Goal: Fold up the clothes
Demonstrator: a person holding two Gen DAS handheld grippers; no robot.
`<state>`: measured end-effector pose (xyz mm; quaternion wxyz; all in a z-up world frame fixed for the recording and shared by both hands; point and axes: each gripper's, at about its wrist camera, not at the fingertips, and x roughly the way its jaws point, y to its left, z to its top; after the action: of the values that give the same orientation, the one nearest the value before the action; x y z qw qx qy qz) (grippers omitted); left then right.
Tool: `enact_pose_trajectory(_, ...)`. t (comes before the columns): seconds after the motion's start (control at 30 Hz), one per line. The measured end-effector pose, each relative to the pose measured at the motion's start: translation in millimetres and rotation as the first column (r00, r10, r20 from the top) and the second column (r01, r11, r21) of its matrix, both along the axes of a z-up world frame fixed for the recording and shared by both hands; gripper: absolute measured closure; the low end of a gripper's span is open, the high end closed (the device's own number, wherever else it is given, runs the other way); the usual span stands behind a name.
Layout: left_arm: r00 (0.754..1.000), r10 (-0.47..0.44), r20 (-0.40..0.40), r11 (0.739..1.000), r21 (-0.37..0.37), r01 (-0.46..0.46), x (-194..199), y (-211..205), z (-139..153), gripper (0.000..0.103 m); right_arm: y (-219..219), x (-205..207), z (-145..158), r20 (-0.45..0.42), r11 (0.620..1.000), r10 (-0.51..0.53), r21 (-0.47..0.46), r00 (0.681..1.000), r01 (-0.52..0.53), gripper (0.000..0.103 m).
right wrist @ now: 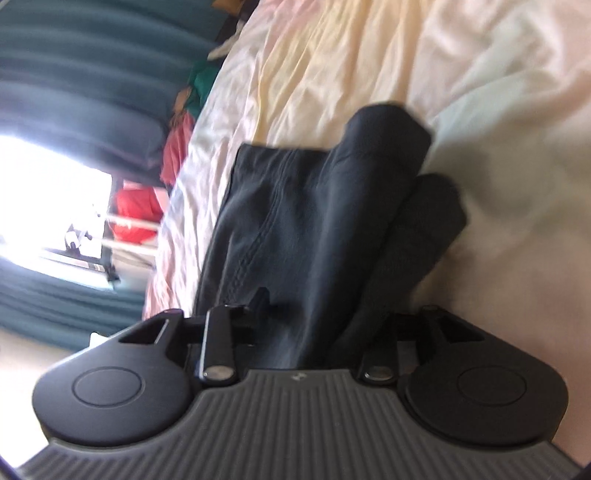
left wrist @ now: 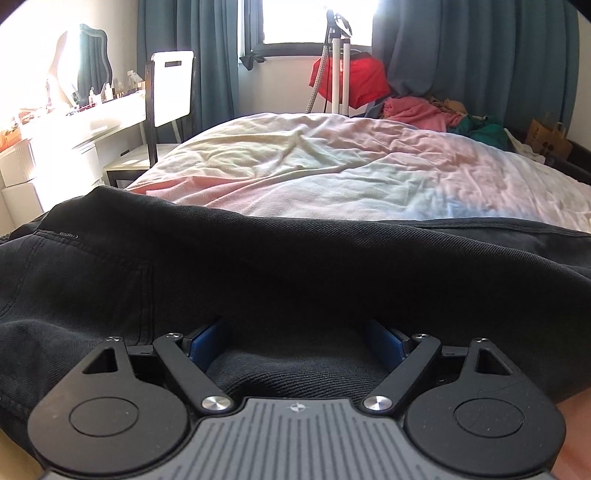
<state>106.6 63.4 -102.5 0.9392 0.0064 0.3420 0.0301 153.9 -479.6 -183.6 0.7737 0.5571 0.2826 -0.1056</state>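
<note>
Draping over left hand-held gripper (left wrist: 295, 332): black trousers (left wrist: 258, 266)

Bed sheet (left wrist: 351, 166) beyond the black trousers (left wrist: 258, 266) lies open and wrinkled, free for passage. Far edge blocked by a clothes pile (left wrist: 436, 114) and white stand (left wrist: 340, 70). Chair (left wrist: 171, 88) and desk (left wrist: 85, 122) crowd the bed's left side.

Window (left wrist: 317, 22) glare; right wrist view motion-blurred.
</note>
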Motion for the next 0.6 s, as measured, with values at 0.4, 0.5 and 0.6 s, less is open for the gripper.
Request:
enact_pose_trajectory(0.4, 1.000, 0.005, -0.002, 1.000, 0.012, -0.005, 1.9, -1.9, -1.9, 0.017, -1.1, 9.8, 8.6, 0.190, 0.998, -0.038, 0.063, 0.981, 0.027, 0.060)
enact_pose_trajectory(0.5, 1.000, 0.007, -0.006, 1.000, 0.015, -0.007, 2.6, -2.5, -1.4, 0.017, -5.5, 10.5, -6.2, 0.122, 0.994, -0.053, 0.099, 0.991, 0.041, 0.061)
enact_pose_trajectory(0.6, 1.000, 0.011, -0.011, 1.000, 0.020, -0.011, 3.0, -3.8, -1.2, 0.017, -8.3, 8.2, -8.6, 0.099, 0.995, -0.063, 0.088, 0.993, 0.054, 0.066)
